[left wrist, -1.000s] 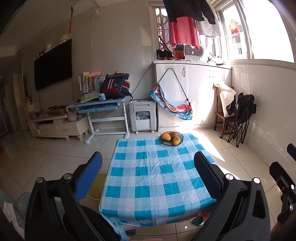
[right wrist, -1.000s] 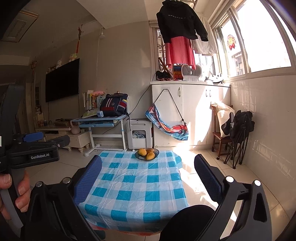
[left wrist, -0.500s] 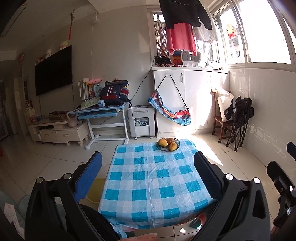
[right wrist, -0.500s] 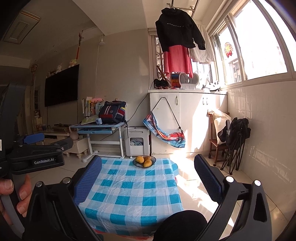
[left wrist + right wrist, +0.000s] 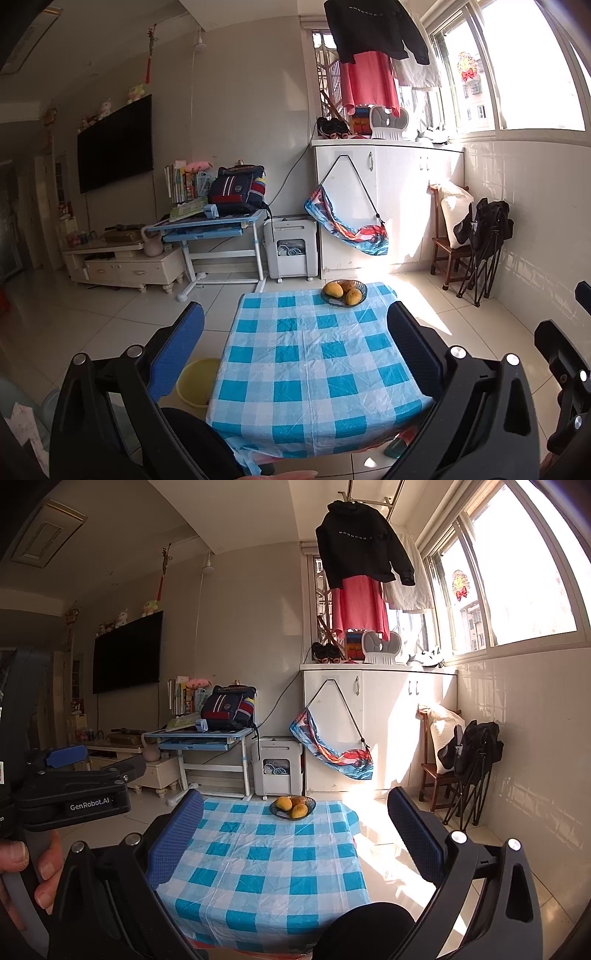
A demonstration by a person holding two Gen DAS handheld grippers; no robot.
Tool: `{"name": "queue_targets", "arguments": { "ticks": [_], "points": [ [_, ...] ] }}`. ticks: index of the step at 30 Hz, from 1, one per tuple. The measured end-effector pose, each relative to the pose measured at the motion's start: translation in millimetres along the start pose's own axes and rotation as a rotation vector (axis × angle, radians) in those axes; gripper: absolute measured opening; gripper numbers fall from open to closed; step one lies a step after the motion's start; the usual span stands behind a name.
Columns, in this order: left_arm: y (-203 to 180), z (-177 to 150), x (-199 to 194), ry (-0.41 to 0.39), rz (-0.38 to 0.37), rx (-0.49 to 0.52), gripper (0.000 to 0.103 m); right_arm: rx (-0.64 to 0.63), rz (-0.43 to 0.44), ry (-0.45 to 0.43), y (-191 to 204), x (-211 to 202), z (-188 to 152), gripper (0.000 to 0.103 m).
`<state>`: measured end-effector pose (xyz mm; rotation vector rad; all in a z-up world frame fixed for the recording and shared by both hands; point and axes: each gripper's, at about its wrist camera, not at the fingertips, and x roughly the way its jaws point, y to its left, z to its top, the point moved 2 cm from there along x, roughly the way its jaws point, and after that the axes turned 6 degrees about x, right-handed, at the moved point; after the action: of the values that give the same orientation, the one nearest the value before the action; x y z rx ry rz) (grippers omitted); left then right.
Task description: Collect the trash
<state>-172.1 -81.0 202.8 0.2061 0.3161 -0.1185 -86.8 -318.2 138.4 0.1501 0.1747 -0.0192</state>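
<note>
Both cameras have tilted upward over the last second: the checked desk (image 5: 314,354) sits lower in each view and more of the ceiling and hanging laundry shows. The left gripper (image 5: 295,347) and the right gripper (image 5: 295,834) each hover above the near edge of the desk with fingers spread wide and nothing between them.

No trash shows on the desk; its cloth is bare apart from a bowl of fruit (image 5: 344,292) at the far edge. The only likely collecting spot is a yellow basin (image 5: 195,382) on the floor just left of the desk, and whether it holds rubbish cannot be told. The step in hand looks like a search, so it would go best by tipping the grippers back down and sweeping along the desk's near edge and the floor beside it before reaching for anything.

The left gripper's body (image 5: 74,794), seen from the right camera left of the desk, reads "GenRobot.AI". Beyond the desk, a black top (image 5: 364,546) on the drying rail has a line of small letters across its chest, too small to read.
</note>
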Motion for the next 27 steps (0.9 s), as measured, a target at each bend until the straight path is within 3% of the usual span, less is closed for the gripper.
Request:
{"name": "queue_targets", "arguments": {
  "ticks": [27],
  "points": [
    [-19.9,1.9,-12.3,-0.028,0.014,0.047,0.096,0.009,-0.024,-0.004,-6.0,-3.3,2.3,0.095]
  ]
}}
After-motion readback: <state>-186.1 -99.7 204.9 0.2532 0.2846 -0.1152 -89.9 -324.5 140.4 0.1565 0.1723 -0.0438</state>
